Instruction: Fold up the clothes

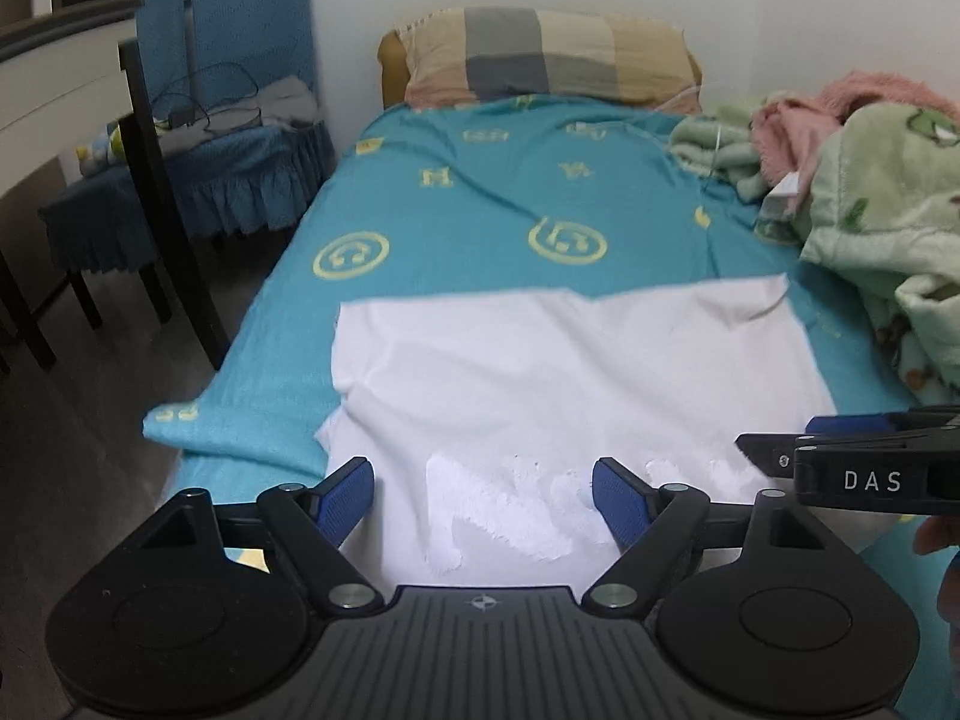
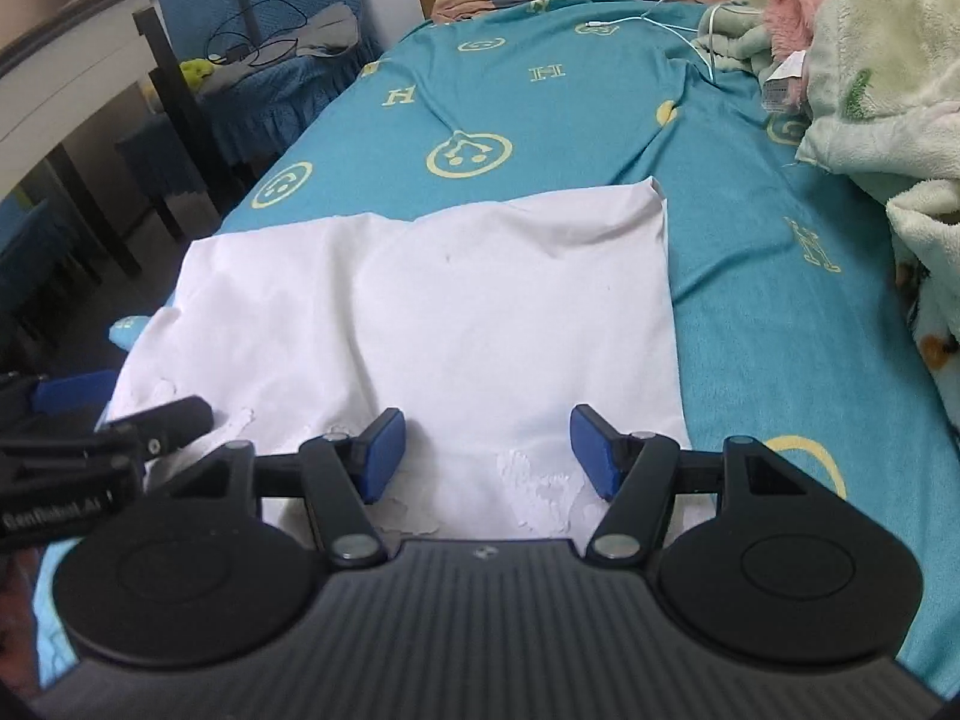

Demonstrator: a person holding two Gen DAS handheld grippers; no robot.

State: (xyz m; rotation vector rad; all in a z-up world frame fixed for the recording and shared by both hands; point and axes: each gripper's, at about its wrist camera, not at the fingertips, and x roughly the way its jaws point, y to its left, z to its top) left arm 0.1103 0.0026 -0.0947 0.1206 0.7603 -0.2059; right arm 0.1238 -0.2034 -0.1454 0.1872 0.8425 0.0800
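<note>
Your left gripper [image 1: 483,495] and right gripper [image 2: 486,450] both hover with jaws wide apart and empty; the white shirt [image 2: 432,312] lies flat on the bed [image 2: 780,312] just beyond them (near hem beneath). Pinch too deep and you'll drag the teal sheet along.

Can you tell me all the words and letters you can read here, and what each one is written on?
"DAS": white letters on the side of the right gripper, seen from the left wrist.
"GenRobot_AI", blurry, my best reading: on the side of the left gripper, seen from the right wrist.
"H": yellow letters printed on the teal bedsheet.
The white tag by the green blanket: too small to read.
</note>
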